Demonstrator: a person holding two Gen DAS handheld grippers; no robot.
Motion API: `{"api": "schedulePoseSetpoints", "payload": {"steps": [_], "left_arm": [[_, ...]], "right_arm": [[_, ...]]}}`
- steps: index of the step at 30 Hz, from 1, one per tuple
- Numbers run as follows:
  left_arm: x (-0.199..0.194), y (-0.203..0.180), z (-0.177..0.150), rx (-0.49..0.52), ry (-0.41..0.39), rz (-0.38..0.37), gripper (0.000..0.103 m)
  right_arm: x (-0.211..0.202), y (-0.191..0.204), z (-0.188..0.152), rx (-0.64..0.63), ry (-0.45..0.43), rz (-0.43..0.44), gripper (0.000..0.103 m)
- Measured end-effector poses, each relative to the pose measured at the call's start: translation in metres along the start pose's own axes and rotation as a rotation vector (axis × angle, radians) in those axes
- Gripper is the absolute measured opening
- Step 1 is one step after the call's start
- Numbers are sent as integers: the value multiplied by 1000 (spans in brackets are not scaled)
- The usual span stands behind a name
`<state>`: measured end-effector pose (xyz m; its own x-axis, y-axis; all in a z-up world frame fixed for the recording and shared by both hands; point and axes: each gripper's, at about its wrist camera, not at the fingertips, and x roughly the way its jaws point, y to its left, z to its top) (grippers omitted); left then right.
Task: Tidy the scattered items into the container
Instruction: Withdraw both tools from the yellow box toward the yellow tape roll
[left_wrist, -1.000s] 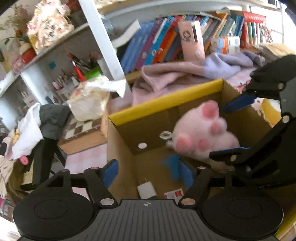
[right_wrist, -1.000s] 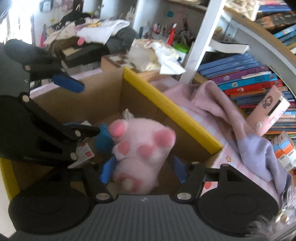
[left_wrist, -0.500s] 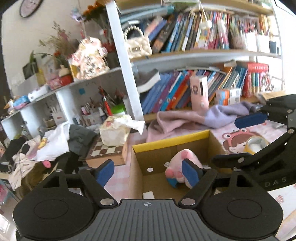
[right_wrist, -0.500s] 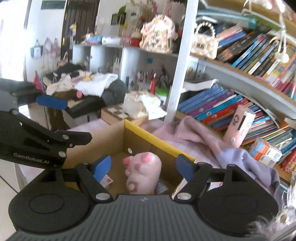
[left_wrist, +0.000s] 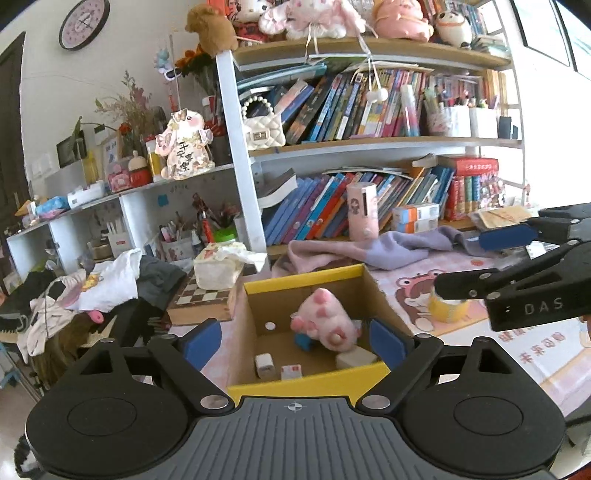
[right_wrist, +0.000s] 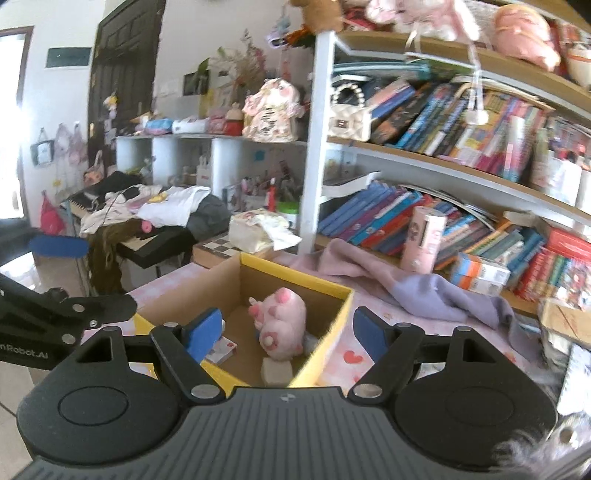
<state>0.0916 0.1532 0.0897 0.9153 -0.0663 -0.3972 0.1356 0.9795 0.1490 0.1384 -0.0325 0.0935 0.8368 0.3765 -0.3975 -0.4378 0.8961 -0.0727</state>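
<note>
**Both tools wide, plush in the box**

Left tool (left_wrist: 293, 341) spread wide above the box (left_wrist: 310, 382), gripping nothing. I've got my right tool (right_wrist: 290, 330) splayed too, bare. Pink plush (left_wrist: 325, 321) lies inside the box, paws up, beside a white block (left_wrist: 356, 358) and a charger (left_wrist: 265, 364). Yellow tape roll (left_wrist: 447, 310) sits out on the counter (left_wrist: 524, 354).

I see a brown cardboard box (left_wrist: 255, 321) with yellow rim edges, a pink plush paw (left_wrist: 325, 321) with darker pink pads, blue gripper fingertips (left_wrist: 201, 341), a black-and-white checkered board (left_wrist: 203, 295), and a lilac-pink blanket (left_wrist: 369, 251).
</note>
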Motion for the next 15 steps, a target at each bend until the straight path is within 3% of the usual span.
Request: {"api": "schedulePoseSetpoints", "payload": {"steps": [4, 15], "left_arm": [[-14, -9, -14, -4, -13, 5, 90], [-20, -50, -43, -38, 40, -97, 90]], "right_arm": [[-26, -4, -20, 16, 2, -51, 80], [-77, -15, -81, 121, 39, -260, 84]]}}
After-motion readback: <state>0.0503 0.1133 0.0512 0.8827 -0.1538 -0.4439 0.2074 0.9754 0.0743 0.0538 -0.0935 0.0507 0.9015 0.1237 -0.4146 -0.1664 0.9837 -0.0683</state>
